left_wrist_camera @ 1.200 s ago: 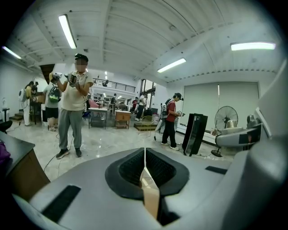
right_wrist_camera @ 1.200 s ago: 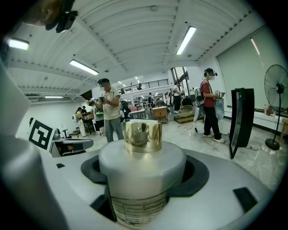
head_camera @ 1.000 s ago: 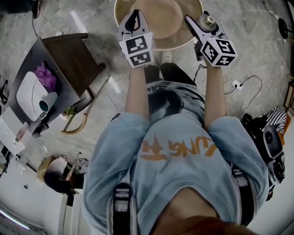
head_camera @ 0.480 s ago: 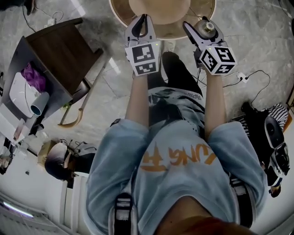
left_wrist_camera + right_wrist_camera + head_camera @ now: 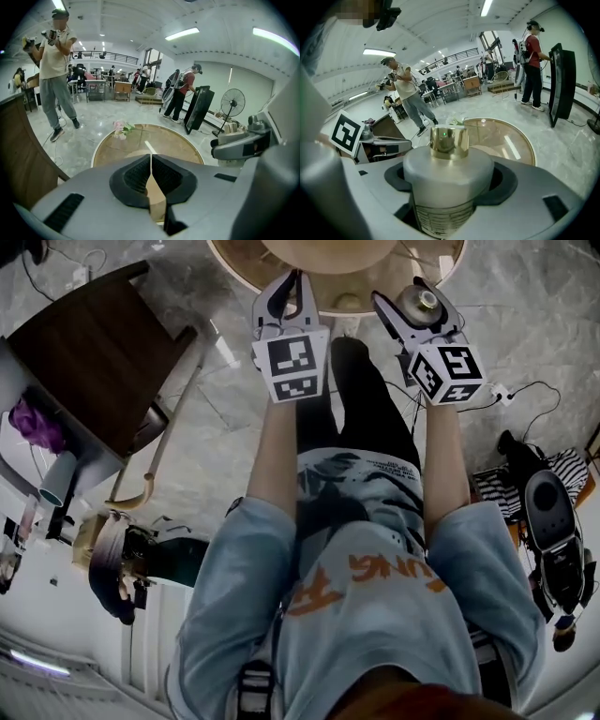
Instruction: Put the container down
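Note:
A pale, frosted container (image 5: 447, 180) with a gold cap (image 5: 449, 141) stands upright between the jaws of my right gripper (image 5: 449, 187), which is shut on its body. In the head view the container (image 5: 419, 302) and right gripper (image 5: 415, 307) hover just off the near rim of a round glass-topped table (image 5: 234, 263). My left gripper (image 5: 289, 289) is level with it to the left, also by the rim. Its jaws are shut (image 5: 151, 174) and hold nothing. The round table (image 5: 178, 143) lies ahead of them, pink flowers (image 5: 121, 128) on its far left side.
A dark wooden side table (image 5: 94, 343) and a curved wooden chair (image 5: 150, 474) stand to my left. Cables and a power strip (image 5: 497, 395) lie on the marble floor at right, near bags (image 5: 553, 531). Other people (image 5: 54, 70), a black panel (image 5: 199, 110) and a fan (image 5: 233, 103) stand beyond.
The head view has shifted: the round table sits higher in the frame and the dark side table looks nearer. Both grippers keep their places and states, the right still holding the container.

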The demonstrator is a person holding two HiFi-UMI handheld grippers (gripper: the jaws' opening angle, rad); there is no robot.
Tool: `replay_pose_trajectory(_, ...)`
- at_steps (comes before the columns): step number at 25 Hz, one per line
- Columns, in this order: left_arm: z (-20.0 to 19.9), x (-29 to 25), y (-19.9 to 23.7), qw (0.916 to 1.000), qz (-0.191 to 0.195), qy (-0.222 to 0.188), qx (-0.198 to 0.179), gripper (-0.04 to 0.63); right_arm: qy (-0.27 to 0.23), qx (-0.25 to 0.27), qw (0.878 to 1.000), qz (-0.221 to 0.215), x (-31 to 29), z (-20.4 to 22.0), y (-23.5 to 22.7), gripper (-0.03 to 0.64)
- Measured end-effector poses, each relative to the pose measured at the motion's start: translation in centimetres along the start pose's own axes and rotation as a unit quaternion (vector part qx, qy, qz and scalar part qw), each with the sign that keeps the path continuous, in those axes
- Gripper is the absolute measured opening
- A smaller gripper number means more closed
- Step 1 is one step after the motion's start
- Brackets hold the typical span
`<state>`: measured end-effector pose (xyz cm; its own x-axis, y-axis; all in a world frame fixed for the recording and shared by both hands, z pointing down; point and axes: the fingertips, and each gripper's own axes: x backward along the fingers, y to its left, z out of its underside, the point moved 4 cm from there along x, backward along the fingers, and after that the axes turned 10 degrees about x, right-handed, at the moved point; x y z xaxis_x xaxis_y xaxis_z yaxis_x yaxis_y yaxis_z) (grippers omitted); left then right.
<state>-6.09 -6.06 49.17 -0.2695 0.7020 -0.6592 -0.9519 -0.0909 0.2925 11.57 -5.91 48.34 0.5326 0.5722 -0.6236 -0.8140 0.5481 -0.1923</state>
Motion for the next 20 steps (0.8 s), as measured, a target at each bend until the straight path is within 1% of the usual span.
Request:
replay_pose_trajectory(4,3.2,-2.2,1.2,0.9998,0.002,0.019,-0.011,0.037,0.013,0.004,1.000,-0.012,-3.0,3.2,-0.4,0.359)
replay_pose_trajectory(9,6.2,-4.4,3.3,0.9996,-0.002,0.028,-0.006,0.036,0.024,0.012,0.999,-0.028,-6.2,6.8,0.1,0.359)
replay_pose_trajectory(11,6.8,-5.7,3.7,0.9995,-0.005,0.030,0.006,0.037,0.026,0.016,0.999,-0.033,-7.5,7.7,-0.3,0.359)
replay_pose_trajectory(14,7.2,-7.0,4.1,0.9987,-0.006,0.034,0.038,0.037,0.025,0.025,0.999,-0.035,-9.1,8.4,-0.8,0.359)
replay_pose_trajectory(15,7.4,-7.3,4.1,0.9985,-0.006,0.036,0.042,0.037,0.025,0.029,0.999,-0.036,-9.5,8.5,-0.9,0.357)
replay_pose_trajectory(16,7.5,-7.5,4.1,0.9985,-0.004,0.038,0.038,0.036,0.024,0.034,0.998,-0.038,-10.0,8.6,-0.8,0.359)
replay_pose_trajectory(20,7.8,-8.7,3.7,0.9988,0.010,0.048,-0.003,0.037,0.016,0.049,0.998,-0.044,-12.1,8.8,-0.9,0.359)
